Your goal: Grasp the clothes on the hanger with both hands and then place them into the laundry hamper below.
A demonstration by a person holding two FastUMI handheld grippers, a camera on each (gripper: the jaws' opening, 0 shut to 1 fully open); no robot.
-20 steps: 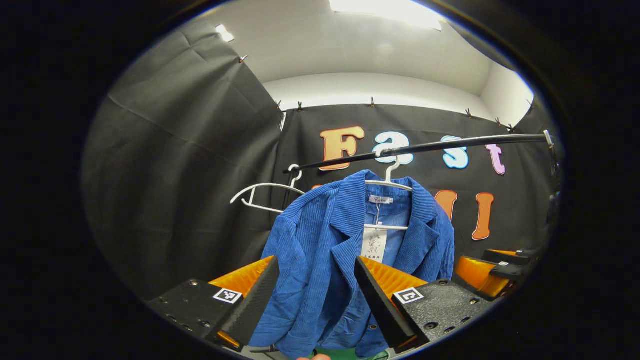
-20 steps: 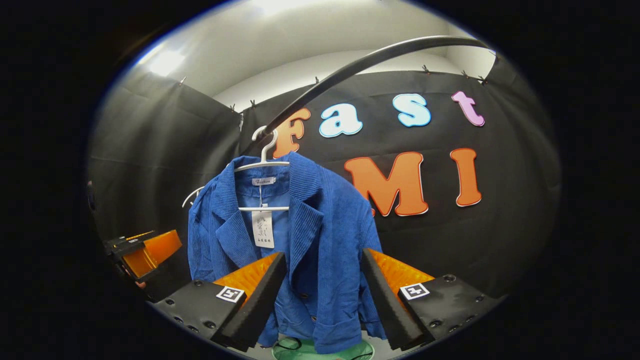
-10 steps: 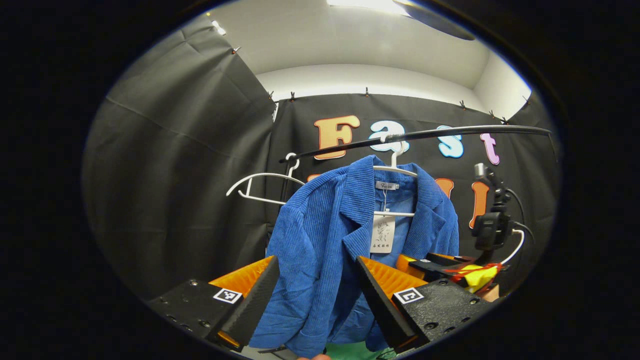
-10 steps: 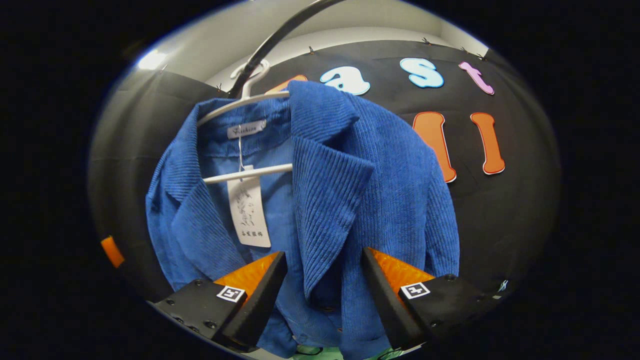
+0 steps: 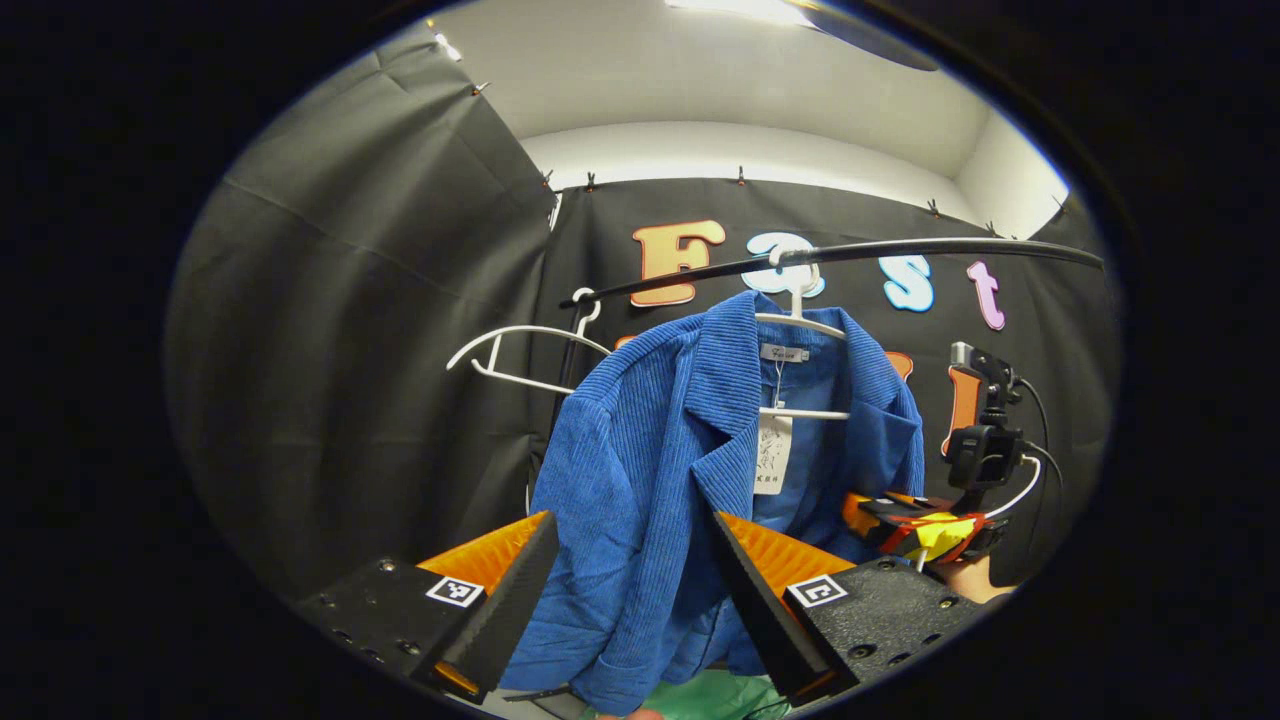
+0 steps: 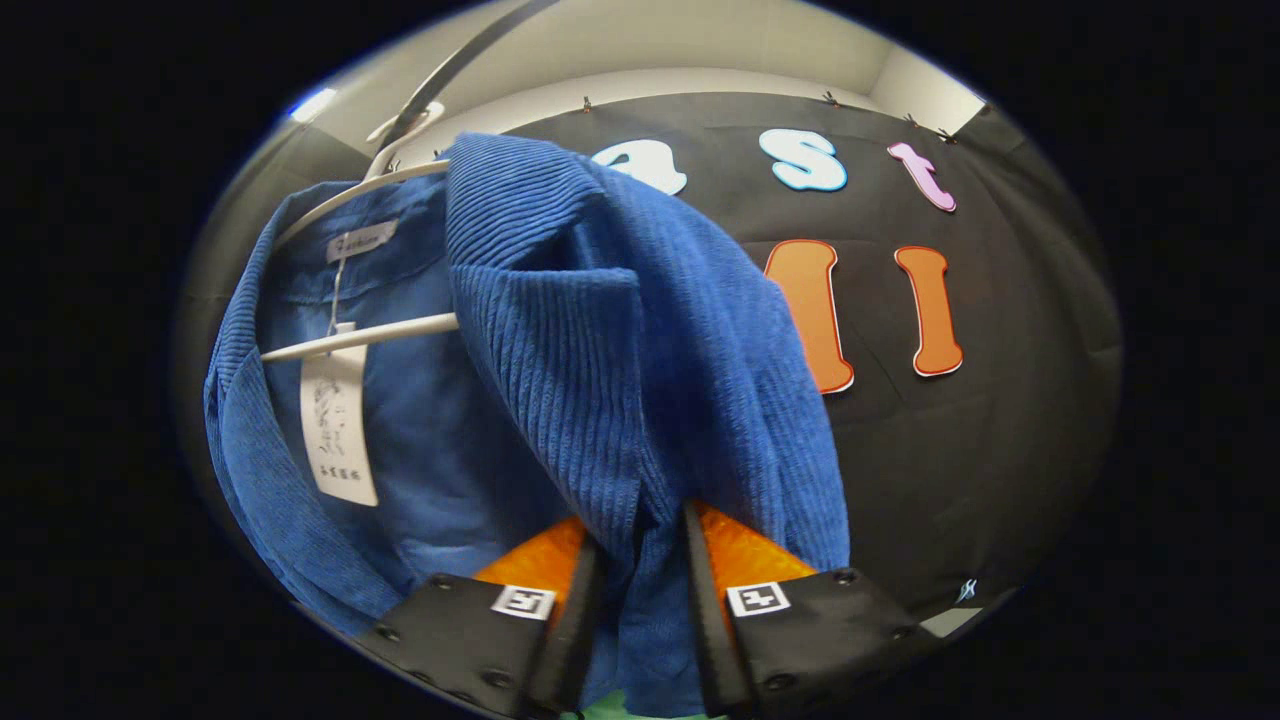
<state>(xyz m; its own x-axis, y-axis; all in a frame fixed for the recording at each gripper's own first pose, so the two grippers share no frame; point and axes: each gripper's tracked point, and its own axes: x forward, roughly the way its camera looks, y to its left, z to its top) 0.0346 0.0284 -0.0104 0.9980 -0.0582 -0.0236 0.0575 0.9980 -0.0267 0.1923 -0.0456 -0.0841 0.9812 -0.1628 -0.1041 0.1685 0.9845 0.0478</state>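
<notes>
A blue corduroy jacket (image 5: 650, 440) hangs on a white hanger (image 5: 800, 325) from a black rail (image 5: 880, 250). My left gripper (image 5: 628, 565) is open in front of the jacket's left front panel, which hangs beyond the gap between its fingers. In the right gripper view, my right gripper (image 6: 640, 595) is shut on the front edge of the jacket (image 6: 600, 330) below the lapel, with fabric bunched between both fingers. In the left gripper view the right gripper (image 5: 915, 522) sits against the jacket's right side. The green hamper (image 5: 705, 695) peeks out below the hem.
An empty white hanger (image 5: 520, 350) hangs at the rail's left end. Black cloth walls close in on the left and behind. A paper tag (image 6: 338, 430) dangles from the jacket's collar, in front of the hanger's crossbar (image 6: 360, 338).
My right gripper moved in to the jacket and went from open to shut on its front edge. My left gripper stayed open and edged closer; the jacket swung slightly.
</notes>
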